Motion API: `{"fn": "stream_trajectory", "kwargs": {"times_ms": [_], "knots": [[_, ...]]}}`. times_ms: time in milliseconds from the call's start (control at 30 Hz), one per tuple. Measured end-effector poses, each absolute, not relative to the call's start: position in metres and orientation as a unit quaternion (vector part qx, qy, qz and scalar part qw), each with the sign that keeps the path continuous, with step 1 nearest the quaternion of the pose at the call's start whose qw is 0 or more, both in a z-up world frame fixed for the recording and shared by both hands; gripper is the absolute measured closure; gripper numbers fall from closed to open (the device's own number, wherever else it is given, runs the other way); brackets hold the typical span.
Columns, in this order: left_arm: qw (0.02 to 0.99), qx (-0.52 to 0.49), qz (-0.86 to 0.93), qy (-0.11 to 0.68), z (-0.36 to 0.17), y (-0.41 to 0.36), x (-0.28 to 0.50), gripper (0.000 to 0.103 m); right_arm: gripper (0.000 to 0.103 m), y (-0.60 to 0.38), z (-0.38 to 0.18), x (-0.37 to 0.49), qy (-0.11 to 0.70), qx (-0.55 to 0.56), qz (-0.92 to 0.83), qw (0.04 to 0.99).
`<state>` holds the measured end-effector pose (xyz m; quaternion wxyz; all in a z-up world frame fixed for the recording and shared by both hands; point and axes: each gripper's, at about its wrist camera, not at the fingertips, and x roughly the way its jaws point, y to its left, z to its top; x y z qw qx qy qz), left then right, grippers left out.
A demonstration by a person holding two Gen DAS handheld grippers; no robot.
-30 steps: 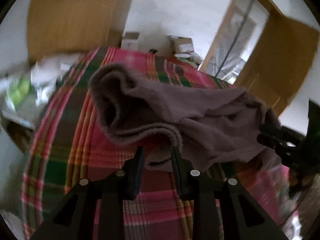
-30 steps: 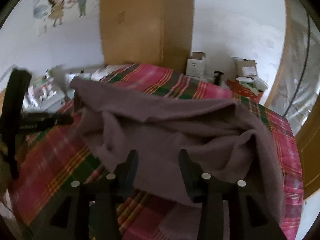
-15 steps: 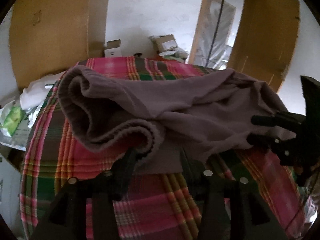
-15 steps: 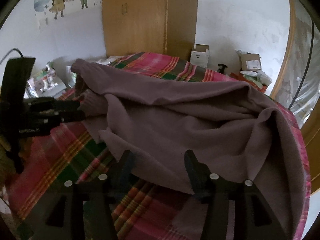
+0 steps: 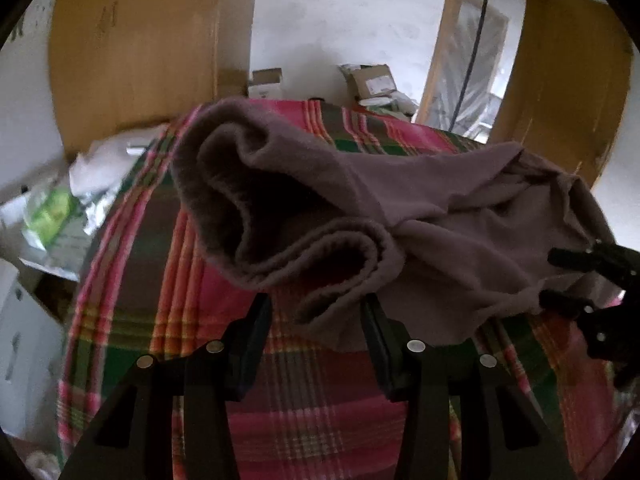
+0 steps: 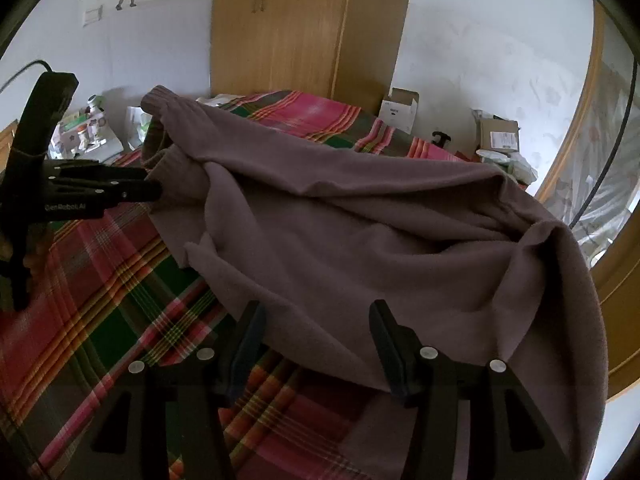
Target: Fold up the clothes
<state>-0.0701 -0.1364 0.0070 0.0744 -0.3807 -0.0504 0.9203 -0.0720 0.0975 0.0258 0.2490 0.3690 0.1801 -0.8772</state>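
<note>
Left wrist view: left gripper (image 5: 316, 308) with fingers (image 5: 252, 320) apart, straddling the ribbed hem of a mauve sweater (image 5: 420, 200); no pinch on the cloth visible, hem sagging into the gap, probably lined up for a grab. Sweater bunched and rumpled across the plaid bed (image 5: 280, 420), hem rolled open at its near left end. Right gripper (image 5: 560, 280) at the sweater's far right edge.

Right wrist view: right gripper (image 6: 316, 320) fingers (image 6: 384, 332) also spread, either side of the sweater (image 6: 360, 240) edge, nothing clamped. Open cardboard boxes (image 6: 396, 110) beyond the sweater, against the wall; contents not discernible
</note>
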Motion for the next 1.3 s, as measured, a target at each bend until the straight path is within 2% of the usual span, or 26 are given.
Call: {"fn": "stream_trajectory", "kwargs": {"times_ms": [533, 567, 633, 667, 733, 833, 867, 1300], "knots": [[0.113, -0.401, 0.909, -0.017, 0.004, -0.117, -0.098, 0.055, 0.049, 0.096, 0.017, -0.074, 0.189, 0.379, -0.875, 0.232], [0.115, -0.405, 0.907, -0.027, 0.004, -0.119, -0.100, 0.055, 0.051, 0.095, 0.016, -0.075, 0.191, 0.380, -0.876, 0.229], [0.120, -0.412, 0.902, -0.047, 0.004, -0.122, -0.103, 0.057, 0.067, 0.095, 0.016, -0.076, 0.191, 0.381, -0.876, 0.227], [0.123, -0.413, 0.900, -0.057, 0.004, -0.125, -0.103, 0.061, 0.072, 0.094, 0.016, -0.076, 0.189, 0.381, -0.876, 0.227], [0.126, -0.413, 0.899, -0.067, 0.004, -0.127, -0.102, 0.068, 0.091, 0.093, 0.017, -0.075, 0.190, 0.379, -0.877, 0.227], [0.130, -0.413, 0.898, -0.080, 0.006, -0.129, -0.098, 0.081, 0.095, 0.093, 0.024, -0.068, 0.193, 0.368, -0.881, 0.228], [0.131, -0.412, 0.898, -0.085, 0.007, -0.130, -0.097, 0.092, 0.095, 0.093, 0.028, -0.065, 0.191, 0.363, -0.883, 0.230], [0.131, -0.352, 0.916, -0.141, 0.049, -0.165, -0.041, 0.093, 0.096, 0.096, 0.084, -0.015, 0.158, 0.306, -0.906, 0.246]]}}
